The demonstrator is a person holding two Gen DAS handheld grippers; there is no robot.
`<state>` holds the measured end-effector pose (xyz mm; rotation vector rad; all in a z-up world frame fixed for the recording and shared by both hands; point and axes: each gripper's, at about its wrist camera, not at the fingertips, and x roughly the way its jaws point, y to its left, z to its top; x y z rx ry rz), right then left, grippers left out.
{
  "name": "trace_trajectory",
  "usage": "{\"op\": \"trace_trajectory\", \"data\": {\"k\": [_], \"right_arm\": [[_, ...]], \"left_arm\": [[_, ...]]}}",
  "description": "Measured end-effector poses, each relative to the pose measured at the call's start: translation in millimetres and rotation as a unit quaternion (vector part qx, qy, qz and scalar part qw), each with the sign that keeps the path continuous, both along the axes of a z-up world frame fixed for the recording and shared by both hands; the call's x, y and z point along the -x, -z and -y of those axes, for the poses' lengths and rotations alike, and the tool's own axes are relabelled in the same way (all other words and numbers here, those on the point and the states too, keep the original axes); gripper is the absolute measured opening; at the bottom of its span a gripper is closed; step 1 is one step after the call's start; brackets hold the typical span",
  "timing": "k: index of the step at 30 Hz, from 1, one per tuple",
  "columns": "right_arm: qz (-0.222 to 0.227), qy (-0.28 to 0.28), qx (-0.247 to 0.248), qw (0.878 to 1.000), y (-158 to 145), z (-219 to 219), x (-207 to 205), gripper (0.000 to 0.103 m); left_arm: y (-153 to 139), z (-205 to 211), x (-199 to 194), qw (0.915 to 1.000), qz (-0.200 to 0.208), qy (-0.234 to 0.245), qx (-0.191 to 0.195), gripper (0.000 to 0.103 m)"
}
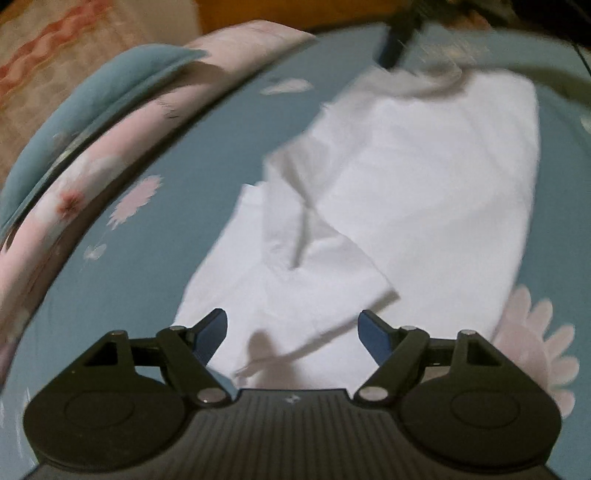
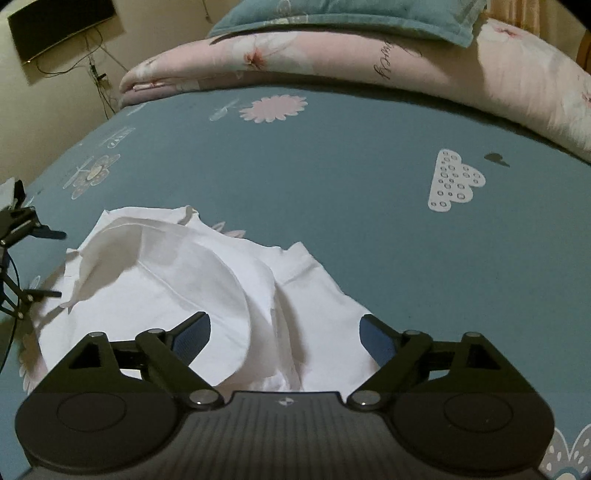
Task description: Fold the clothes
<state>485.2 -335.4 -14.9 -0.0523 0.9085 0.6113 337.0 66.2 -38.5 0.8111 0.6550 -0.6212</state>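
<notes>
A white garment (image 1: 406, 177) lies crumpled and partly folded over itself on the blue flower-print bedsheet (image 1: 207, 155). My left gripper (image 1: 292, 317) hovers over the garment's near end, jaws wide apart, nothing between the blue pads. In the right wrist view the same garment (image 2: 177, 280) sits at lower left with a raised, curled fold. My right gripper (image 2: 284, 319) stands open above its near edge and holds nothing. The left gripper (image 2: 51, 264) shows at the left edge of that view, open, beside the cloth. A blurred dark finger (image 1: 397, 40) of the right gripper shows at the garment's far end.
A rolled pink floral quilt (image 2: 369, 62) with a teal pillow (image 2: 351, 14) on it runs along the far side of the bed. Bare sheet (image 2: 351, 177) spreads to the right of the garment. A dark screen (image 2: 62, 26) with hanging cables is on the wall.
</notes>
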Motion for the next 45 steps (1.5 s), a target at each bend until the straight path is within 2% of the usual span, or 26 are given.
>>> {"op": "trace_trajectory", "data": {"k": [3,6,11,14,17,20,23,27,31,33,36,38,40,43,45], "right_arm": [[0.021,0.000,0.006,1.000,-4,-2,16,0.091],[0.044,0.009,-0.009,0.999,-10,2,28,0.091],[0.066,0.042,-0.034,0.996,-19,24,49,0.091],[0.069,0.041,-0.022,0.996,-16,33,62,0.091],[0.073,0.044,-0.001,0.996,-10,42,76,0.091],[0.068,0.053,0.007,0.996,-3,47,83,0.091],[0.067,0.046,0.017,0.997,4,47,91,0.091],[0.069,0.030,0.056,0.996,14,36,97,0.091],[0.067,-0.003,0.073,0.995,26,22,101,0.091],[0.068,-0.017,0.089,0.994,31,13,102,0.091],[0.090,-0.026,0.103,0.990,32,5,106,0.091],[0.107,0.003,0.121,0.987,30,5,100,0.091],[0.123,0.037,0.134,0.983,28,8,93,0.091],[0.132,0.104,0.115,0.979,21,28,79,0.091],[0.131,0.153,0.117,0.972,20,40,71,0.091]], "left_arm": [[10,13,5,0.9980,0.026,0.030,-0.050,0.080],[13,19,5,0.9969,0.040,0.033,-0.060,0.080],[0,10,-12,0.9986,0.048,-0.021,-0.005,0.080],[-9,-3,-25,0.9958,0.050,-0.067,0.037,0.080],[-13,-14,-44,0.9883,0.072,-0.127,0.045,0.080],[-15,-26,-64,0.9763,0.085,-0.192,0.052,0.079],[-19,-36,-69,0.9673,0.085,-0.228,0.074,0.079],[-21,-27,-49,0.9735,0.080,-0.197,0.085,0.079],[-25,0,-16,0.9871,0.065,-0.118,0.087,0.079],[-24,9,-6,0.9895,0.036,-0.095,0.102,0.079],[-19,16,1,0.9886,-0.011,-0.080,0.127,0.079],[-13,17,1,0.9867,-0.035,-0.078,0.138,0.079],[-11,18,2,0.9866,-0.041,-0.082,0.135,0.079],[-11,18,2,0.9875,-0.043,-0.083,0.127,0.079],[-11,16,2,0.9878,-0.042,-0.088,0.121,0.079]]}}
